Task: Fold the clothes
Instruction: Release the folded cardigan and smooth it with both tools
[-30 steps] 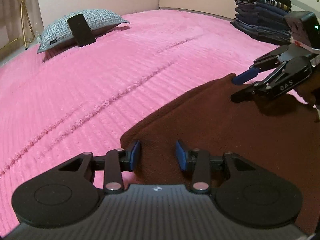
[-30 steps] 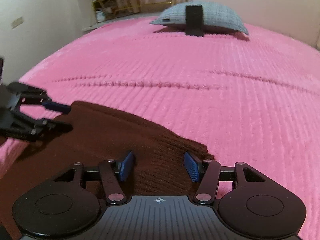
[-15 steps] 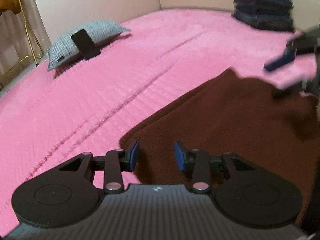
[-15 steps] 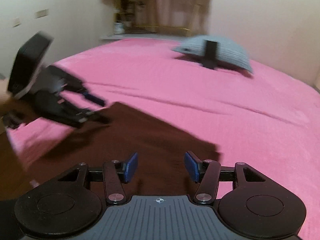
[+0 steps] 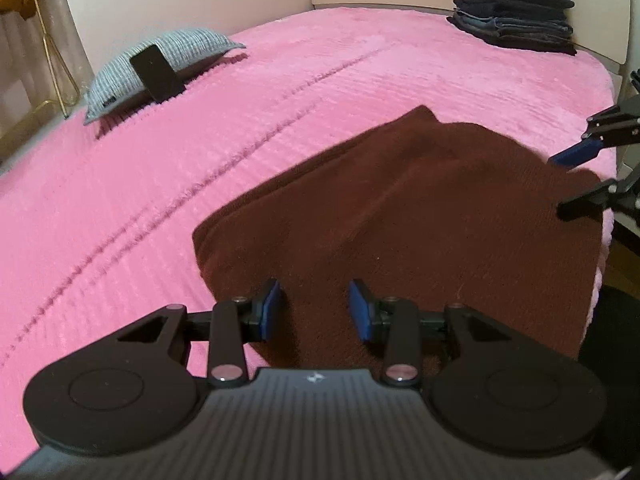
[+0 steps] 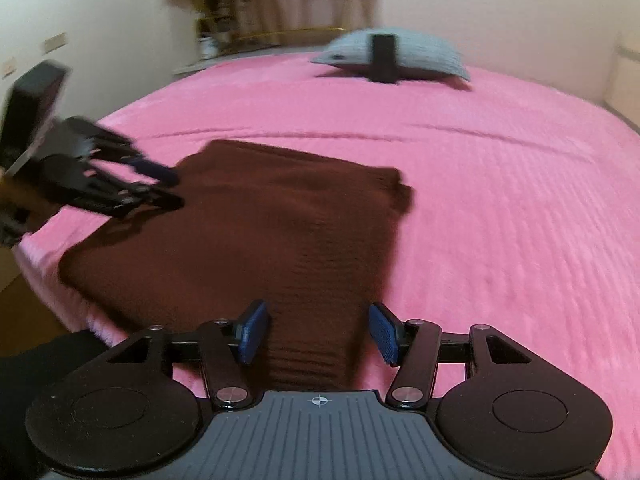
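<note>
A dark brown knitted garment (image 5: 420, 216) lies folded flat on the pink bedspread (image 5: 200, 152), at the bed's near corner. The left gripper (image 5: 314, 310) hangs over the garment's near edge with its blue-padded fingers (image 5: 270, 314) spread apart and nothing between them; the brown cloth lies below and ahead of them, its left edge just outside the left finger. The right gripper (image 6: 318, 330) is likewise spread, wider than the left, holding nothing; a ribbed strip of the garment (image 6: 312, 320) runs under the gap between its fingers, while pink bedspread (image 6: 500, 220) shows beyond the right finger. From the left wrist view the right gripper's fingertips (image 5: 576, 152) show at the far right, apart from each other and above the garment's right edge. From the right wrist view the left gripper appears blurred at the far left. Far ahead of the left fingers, a grey pillow (image 5: 160, 64) props up a black phone (image 5: 156, 74), and to the right stands a stack of folded dark clothes (image 5: 516, 8).
</note>
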The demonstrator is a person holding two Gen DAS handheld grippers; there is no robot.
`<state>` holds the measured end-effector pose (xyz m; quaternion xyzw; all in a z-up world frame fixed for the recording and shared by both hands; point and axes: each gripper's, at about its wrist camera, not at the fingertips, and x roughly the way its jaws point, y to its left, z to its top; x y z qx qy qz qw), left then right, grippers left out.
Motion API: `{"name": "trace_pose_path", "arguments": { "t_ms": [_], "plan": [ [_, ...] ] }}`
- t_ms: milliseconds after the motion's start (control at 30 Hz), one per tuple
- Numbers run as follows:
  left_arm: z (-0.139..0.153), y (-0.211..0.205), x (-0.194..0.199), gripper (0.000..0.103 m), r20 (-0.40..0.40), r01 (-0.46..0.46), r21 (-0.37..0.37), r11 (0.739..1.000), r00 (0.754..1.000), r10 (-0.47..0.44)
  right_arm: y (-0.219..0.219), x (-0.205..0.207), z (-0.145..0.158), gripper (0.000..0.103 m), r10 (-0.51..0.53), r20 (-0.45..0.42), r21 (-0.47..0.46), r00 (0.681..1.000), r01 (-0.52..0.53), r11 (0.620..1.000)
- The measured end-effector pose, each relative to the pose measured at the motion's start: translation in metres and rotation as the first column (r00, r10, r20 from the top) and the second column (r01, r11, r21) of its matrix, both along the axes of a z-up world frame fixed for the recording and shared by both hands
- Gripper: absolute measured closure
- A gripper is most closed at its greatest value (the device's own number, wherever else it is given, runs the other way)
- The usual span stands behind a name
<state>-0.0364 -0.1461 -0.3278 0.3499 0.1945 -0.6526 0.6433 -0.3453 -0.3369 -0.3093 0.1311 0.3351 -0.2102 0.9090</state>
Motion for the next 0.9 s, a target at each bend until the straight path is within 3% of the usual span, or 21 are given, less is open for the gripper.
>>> {"name": "trace_pose_path", "arguments": {
  "t_ms": [133, 233, 333, 400, 467, 767, 900],
  "plan": [
    [0.017, 0.033, -0.014, 0.070, 0.042, 0.008, -0.025, 1.000, 0.999, -0.007, 0.020, -0.016, 0.023, 0.048, -0.014, 0.046, -0.054, 0.999, 0.016, 0.998],
    [0.026, 0.065, -0.027, 0.070, -0.011, 0.008, -0.053, 0.999, 1.000, -0.009, 0.040, -0.016, 0.031, 0.048, 0.025, 0.093, -0.067, 0.995, -0.019, 0.998],
    [0.011, 0.081, -0.038, 0.070, -0.059, 0.008, -0.025, 1.000, 0.998, -0.009, 0.049, -0.003, 0.014, 0.048, 0.063, 0.063, -0.051, 0.996, -0.060, 0.997],
    [-0.005, 0.083, -0.040, 0.070, -0.056, -0.017, -0.012, 1.000, 0.998, 0.017, 0.047, 0.003, -0.005, 0.048, 0.066, 0.021, -0.045, 0.998, -0.065, 0.997],
    [-0.009, 0.083, -0.036, 0.069, -0.091, -0.042, -0.028, 0.999, 0.995, 0.040, 0.043, -0.001, -0.011, 0.048, 0.052, 0.033, -0.051, 0.998, -0.050, 0.997],
    [-0.012, 0.080, -0.031, 0.066, -0.061, -0.050, -0.028, 0.998, 0.997, 0.048, 0.054, -0.025, 0.005, 0.048, 0.002, 0.021, -0.072, 1.000, -0.001, 0.997],
    [0.004, 0.083, -0.034, 0.070, -0.085, -0.073, -0.029, 0.997, 0.994, 0.070, 0.061, -0.033, 0.015, 0.048, -0.024, 0.089, -0.052, 0.996, 0.028, 0.998]
  ]
}}
